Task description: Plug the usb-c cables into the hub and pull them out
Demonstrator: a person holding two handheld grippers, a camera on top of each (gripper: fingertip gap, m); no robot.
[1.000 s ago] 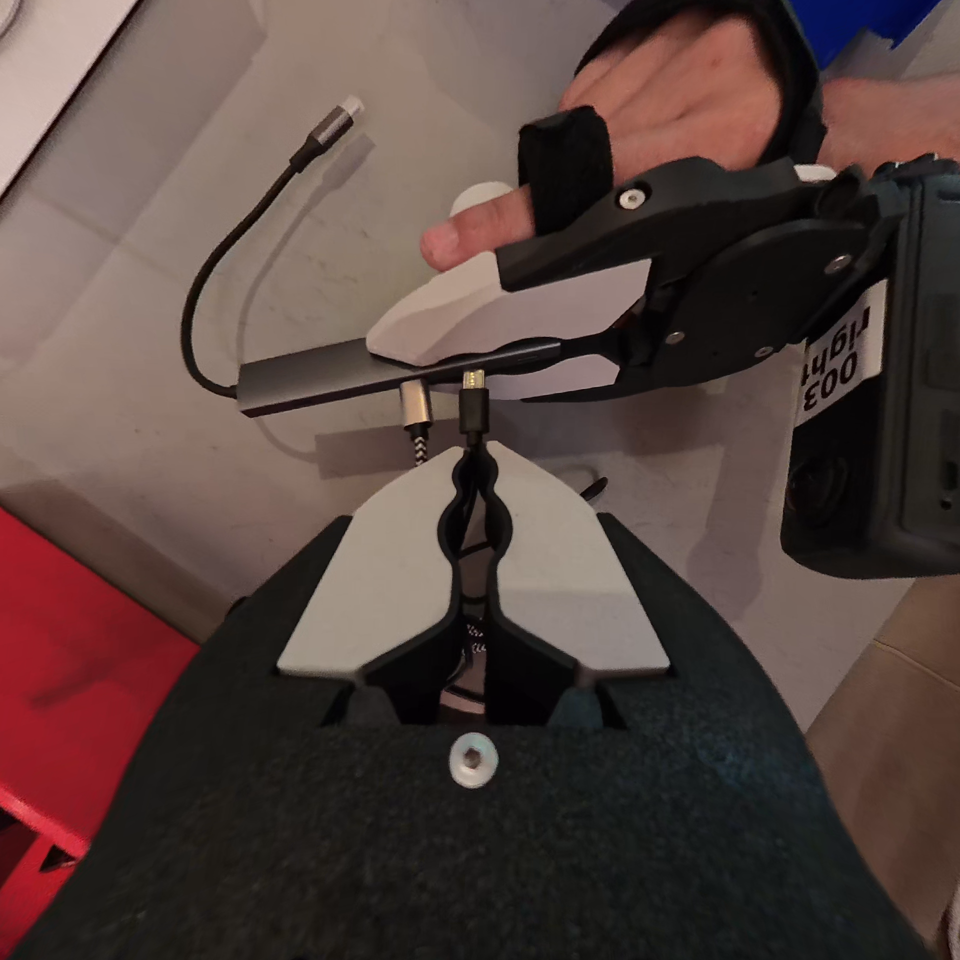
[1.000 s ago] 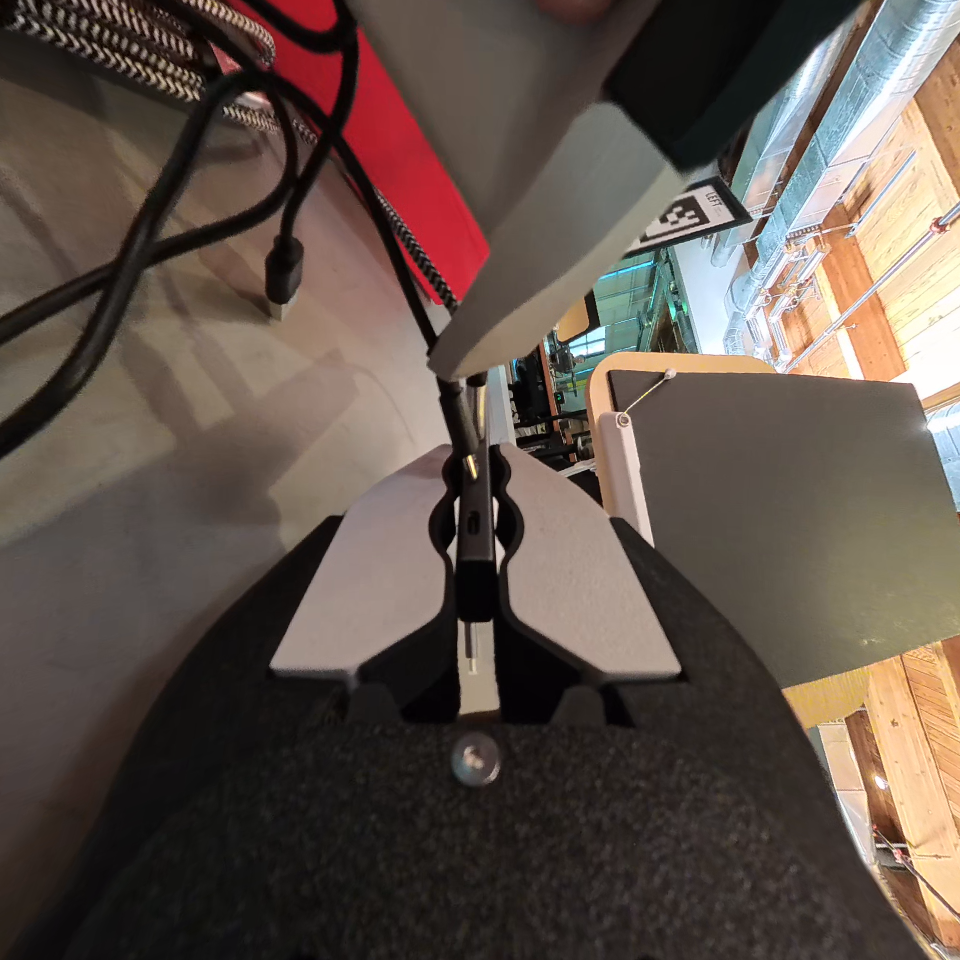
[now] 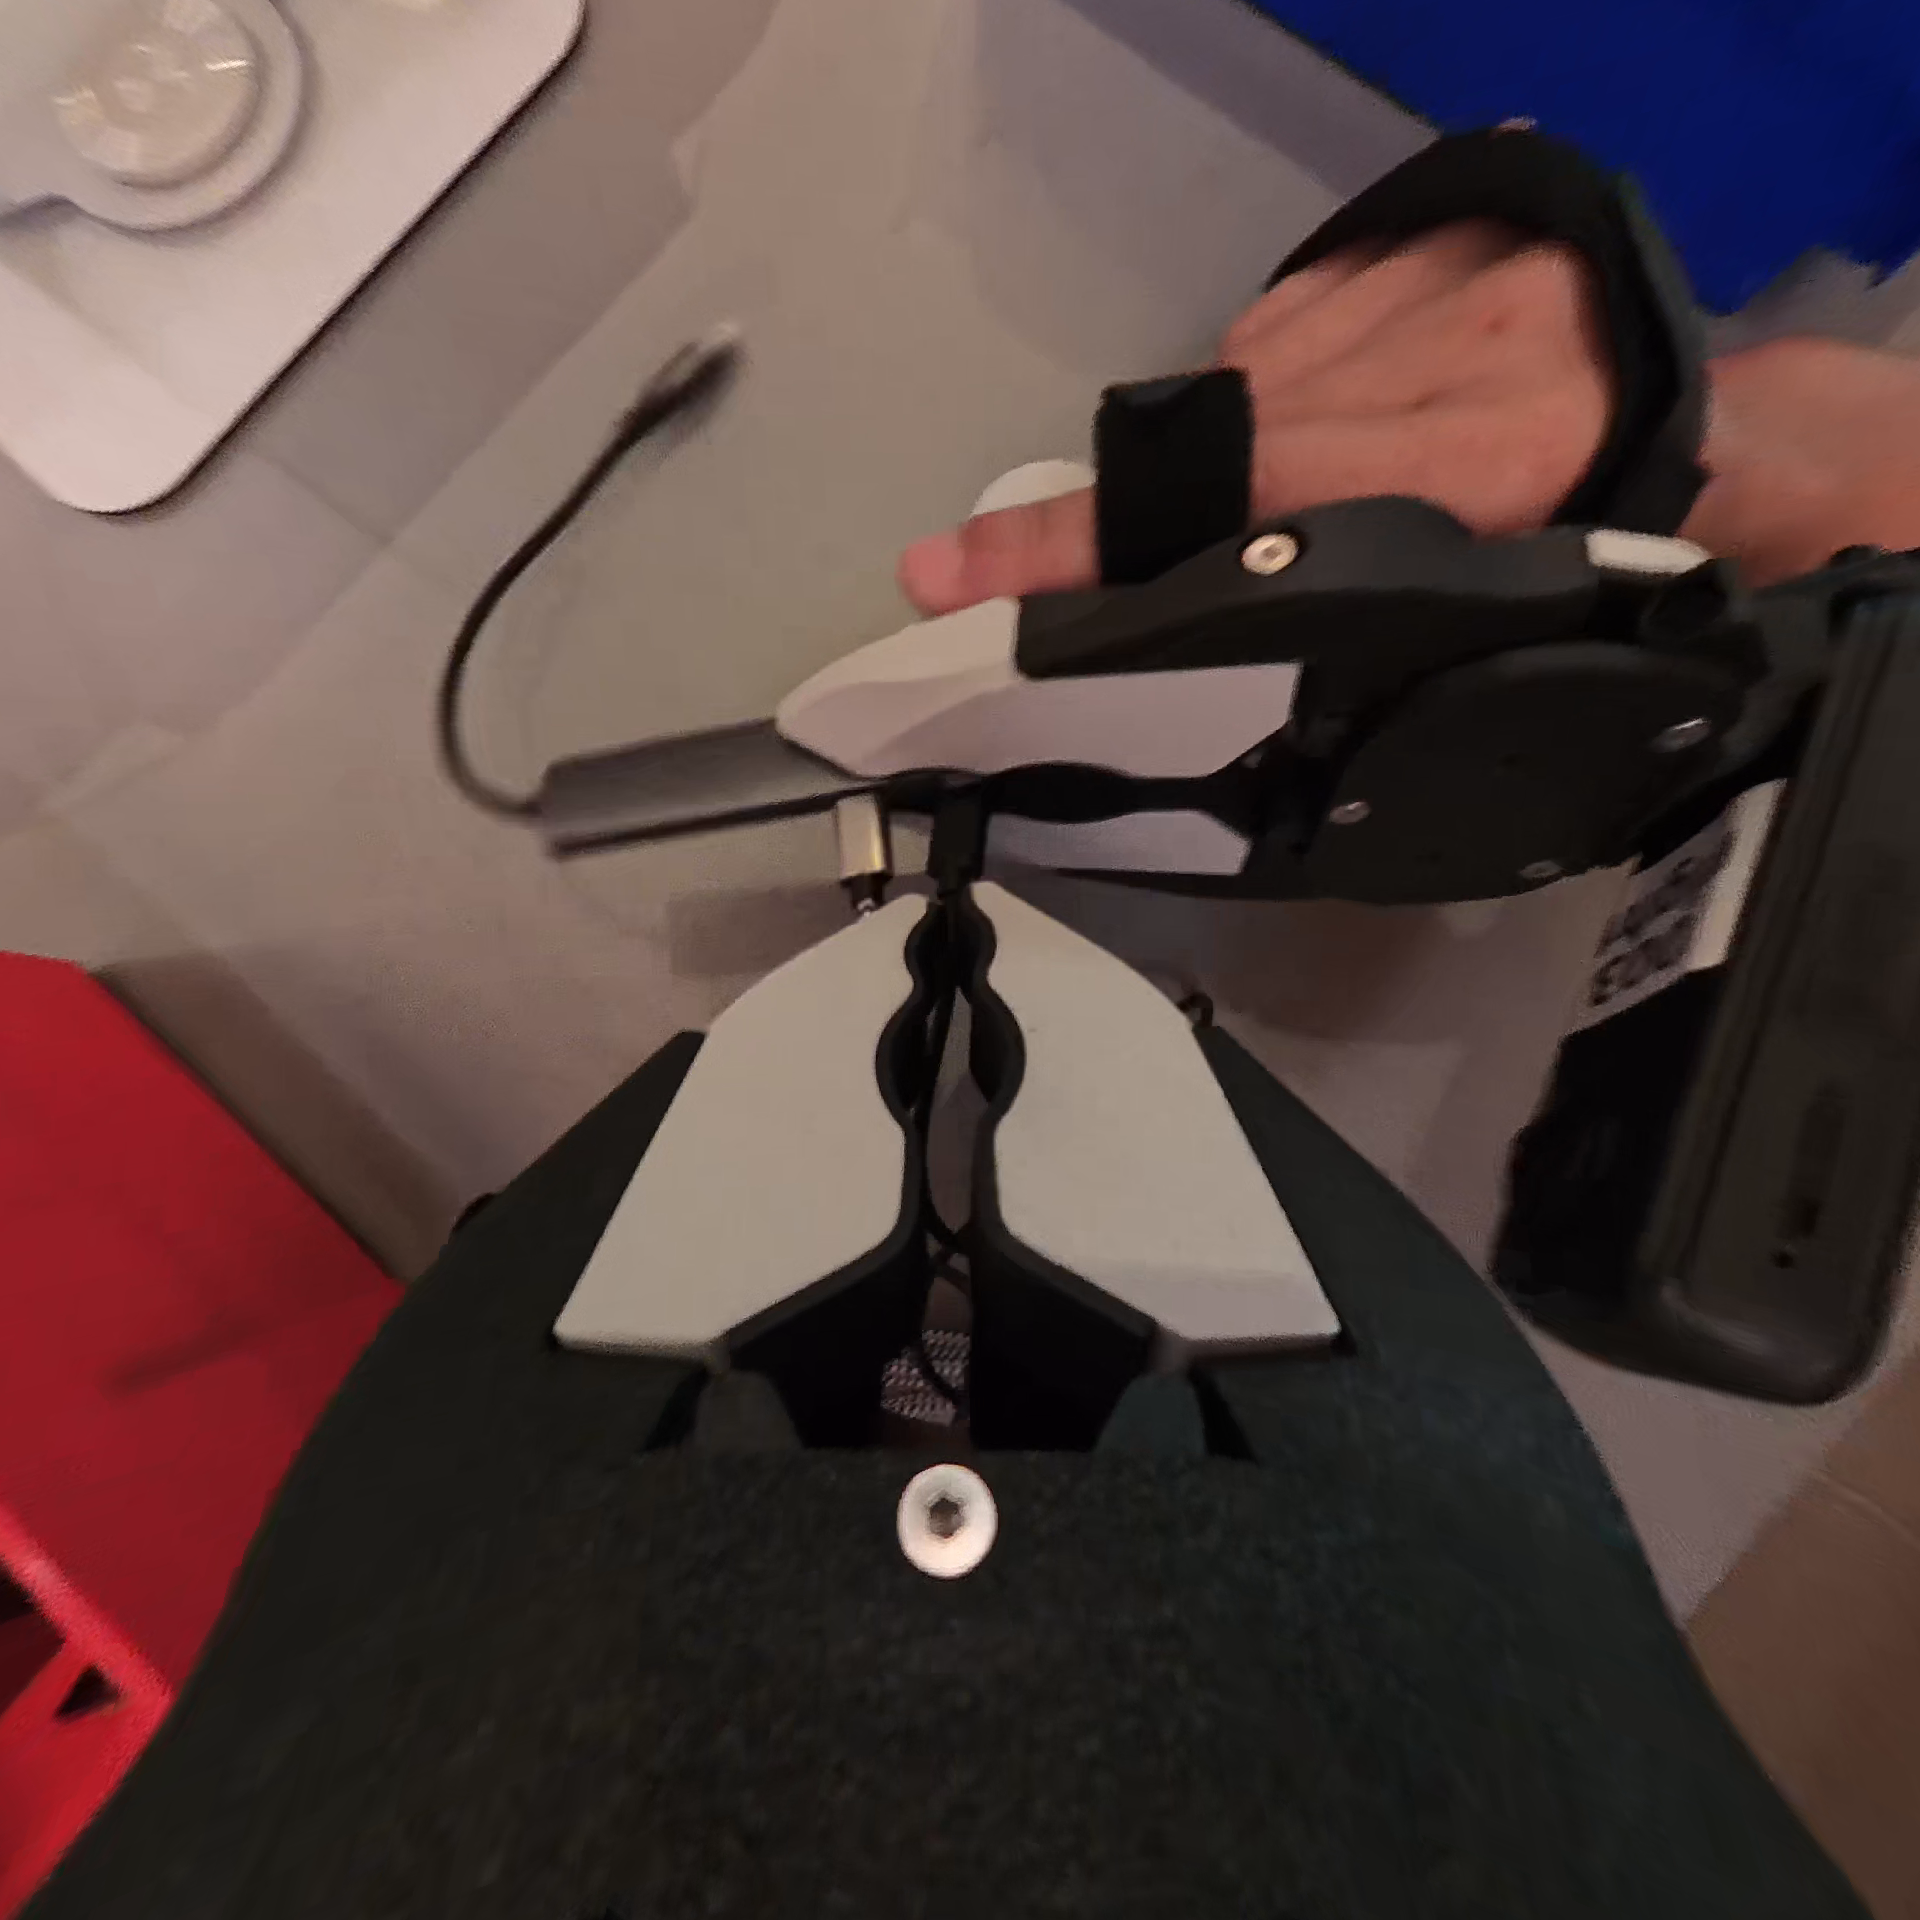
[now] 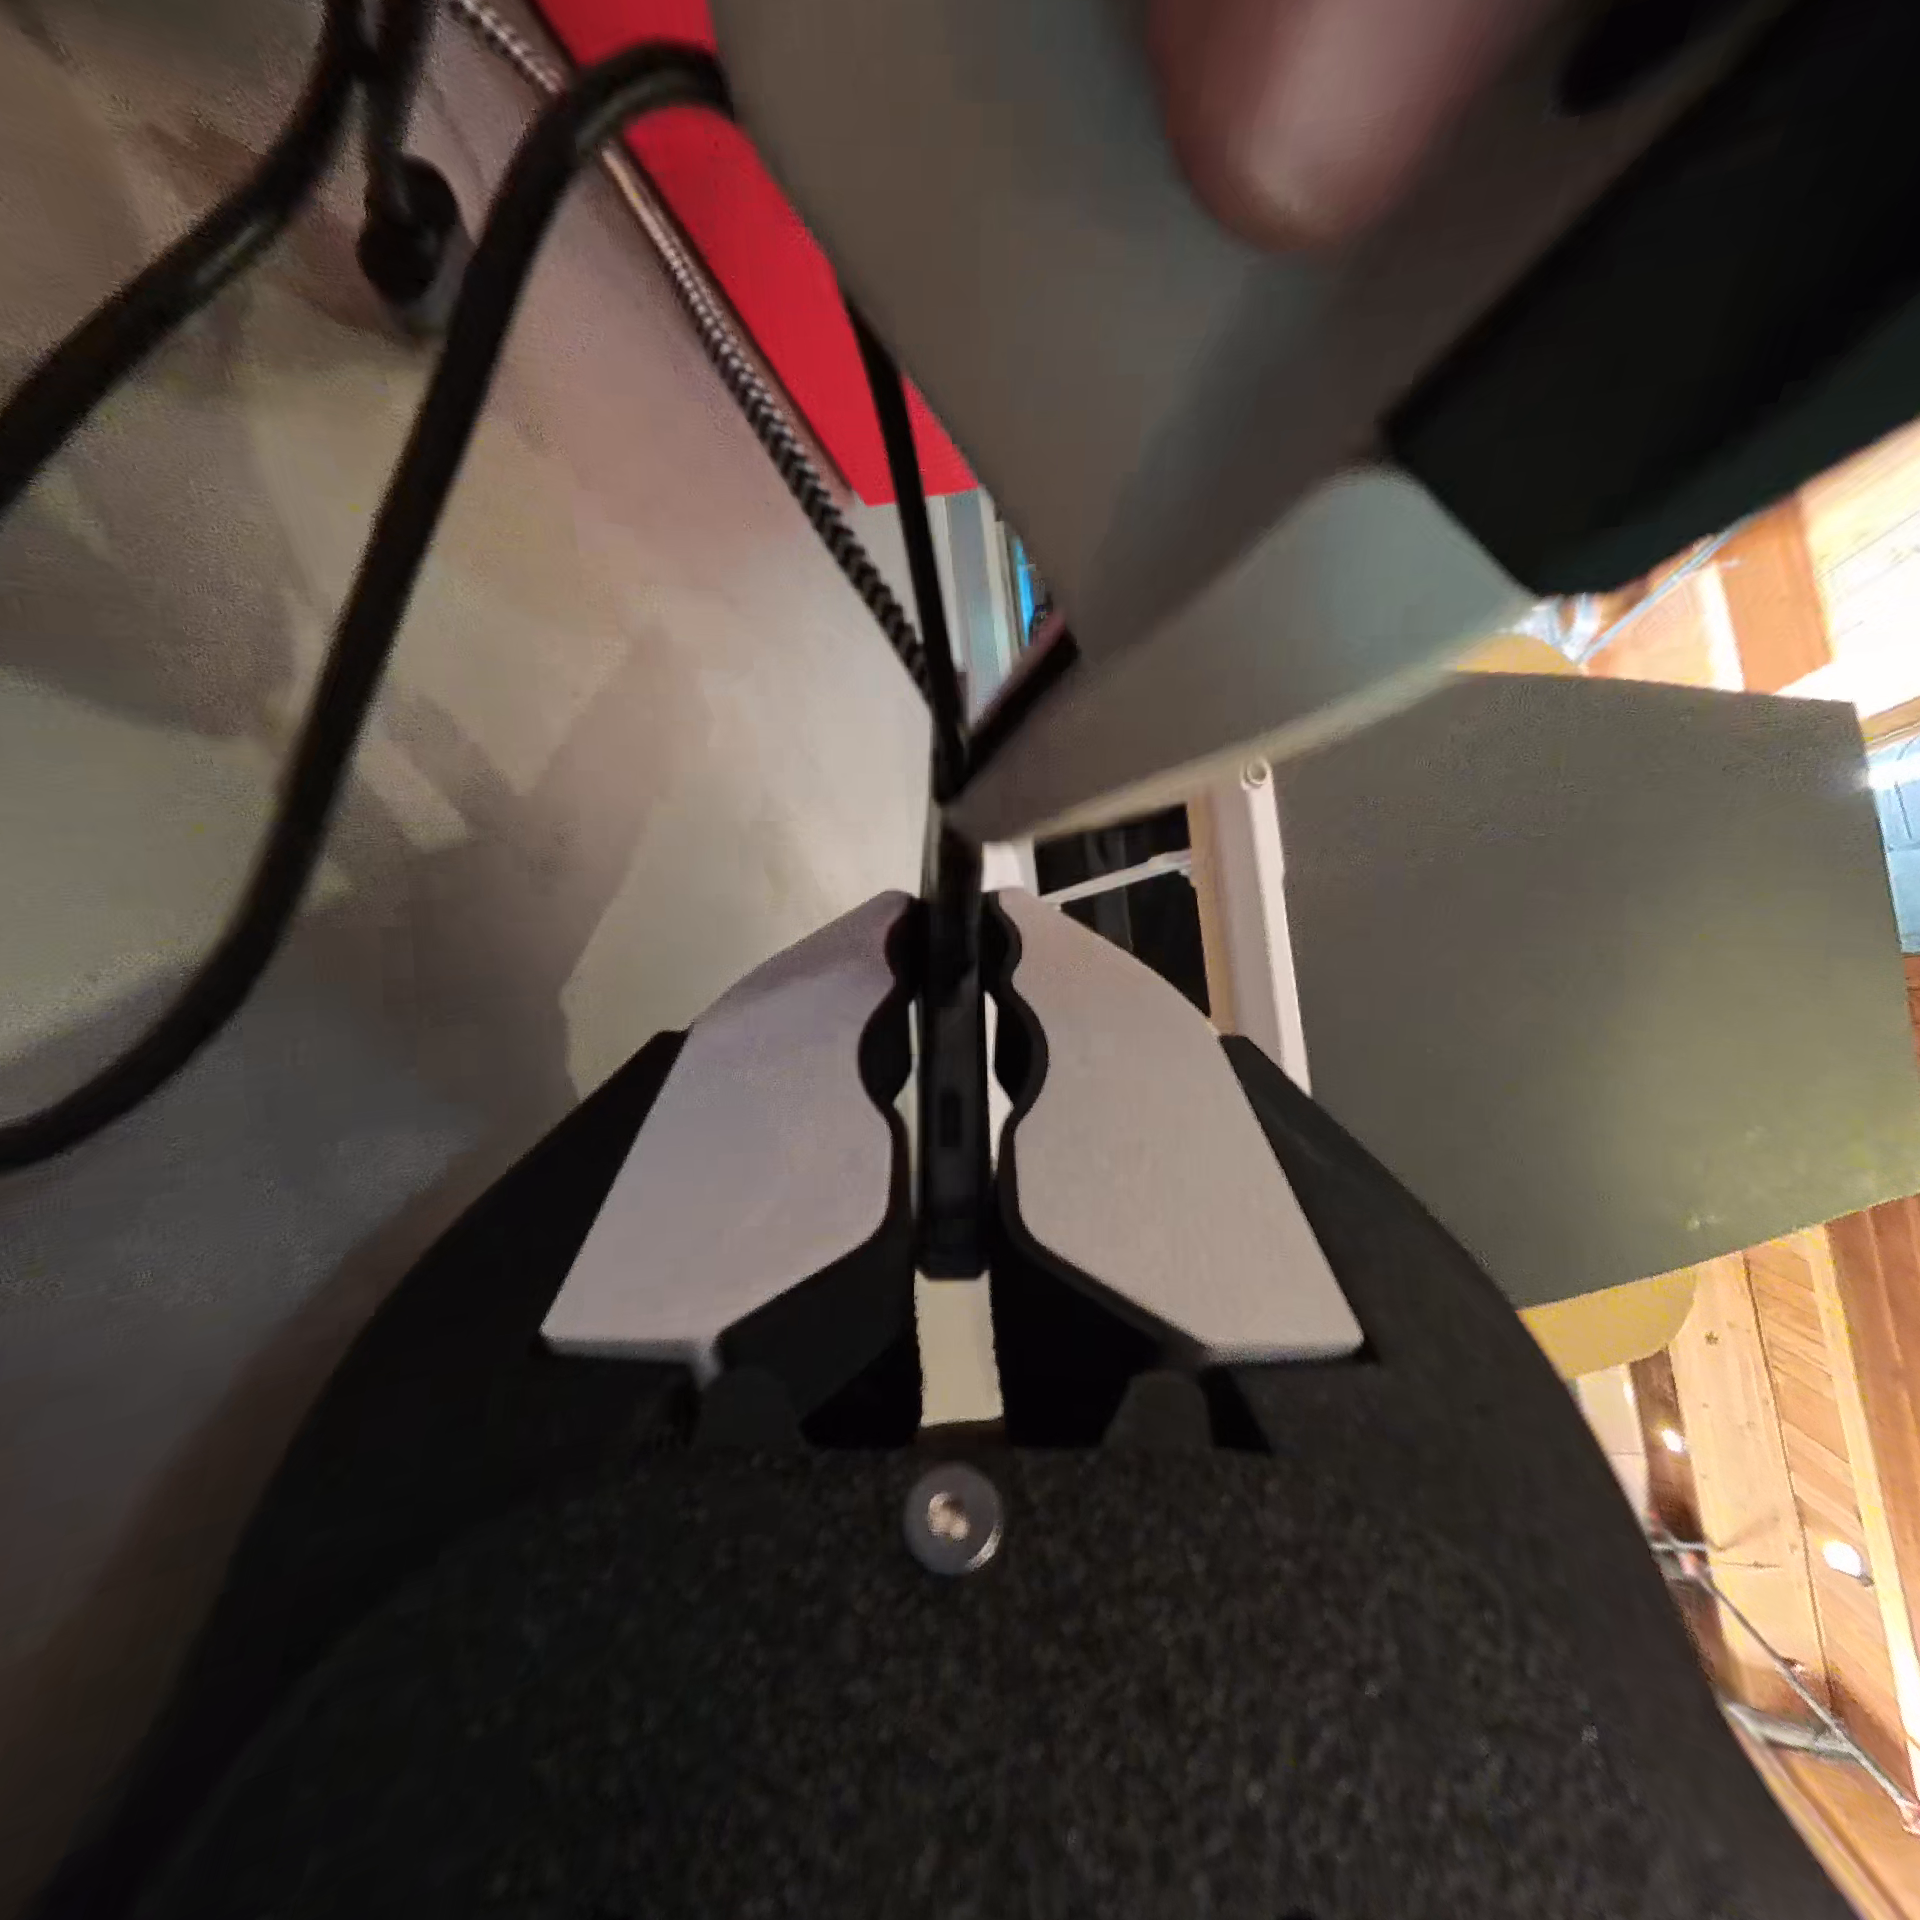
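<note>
Your left gripper (image 3: 951,914) pinches the black cable (image 3: 940,1039) plugged into the hub (image 3: 686,774); your right gripper (image 4: 951,914) clamps that hub above the grey tabletop (image 3: 831,208), with a red crate (image 3: 156,1195) alongside and wooden walls (image 4: 1808,1455) beyond.

Layout, tabletop (image 3: 343,727)

Hub (image 3: 675,769) lies crosswise ahead of my left fingers (image 3: 800,1049); two plugs (image 3: 864,844) sit side by side in its near edge; tray (image 3: 208,312) behind-left; bin (image 3: 156,1299) at near-left.

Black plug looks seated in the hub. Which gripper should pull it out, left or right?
Left, probably. The left gripper is shut on the black cable just behind its plug, while the right gripper clamps the hub and should brace it.
</note>
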